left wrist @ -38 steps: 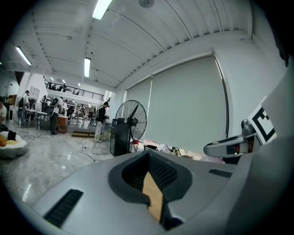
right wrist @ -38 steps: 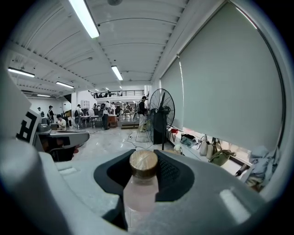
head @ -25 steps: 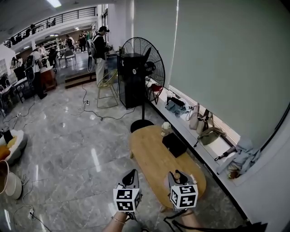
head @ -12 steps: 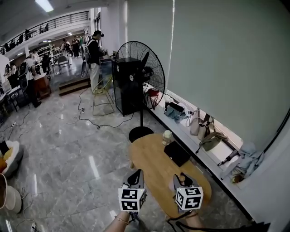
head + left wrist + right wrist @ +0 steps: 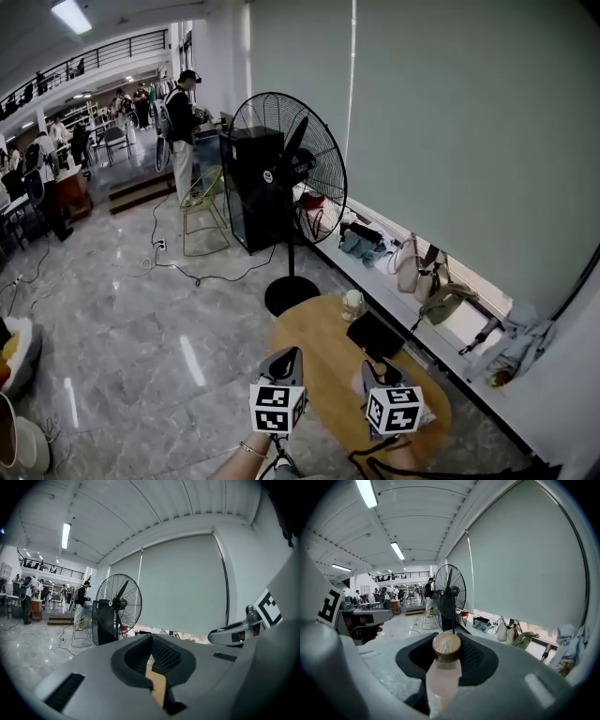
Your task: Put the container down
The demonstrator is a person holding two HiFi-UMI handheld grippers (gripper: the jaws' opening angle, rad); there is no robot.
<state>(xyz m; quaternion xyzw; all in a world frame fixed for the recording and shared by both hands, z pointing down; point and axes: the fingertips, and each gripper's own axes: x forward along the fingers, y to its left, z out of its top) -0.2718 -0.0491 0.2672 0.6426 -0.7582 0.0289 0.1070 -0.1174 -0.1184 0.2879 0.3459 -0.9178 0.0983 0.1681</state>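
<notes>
Since a second ago the wooden table (image 5: 319, 352) and the standing fan (image 5: 286, 169) had drawn nearer in the head view as I walked up, while both grippers kept their place low in front of me.

The container (image 5: 443, 672), a pale translucent bottle with a round wooden lid (image 5: 446, 647), stood upright between the jaws of my right gripper (image 5: 447, 645), up in the air and not yet over the table. The jaws stood wide but pressed its sides just under the lid.

I judged it stiff, smooth-walled and probably glass or hard plastic, so liable to slip or crack if dropped; light enough for one gripper. Holding the body below the lid seemed right, since the lid might pull off.

My left gripper (image 5: 151, 641) had its jaws closed at the tips; a tan sliver showed in the slit and I could not tell what it was.

At twelve o'clock from the container lay a flat black thing (image 5: 375, 335), beyond it a small jar (image 5: 352, 303).
</notes>
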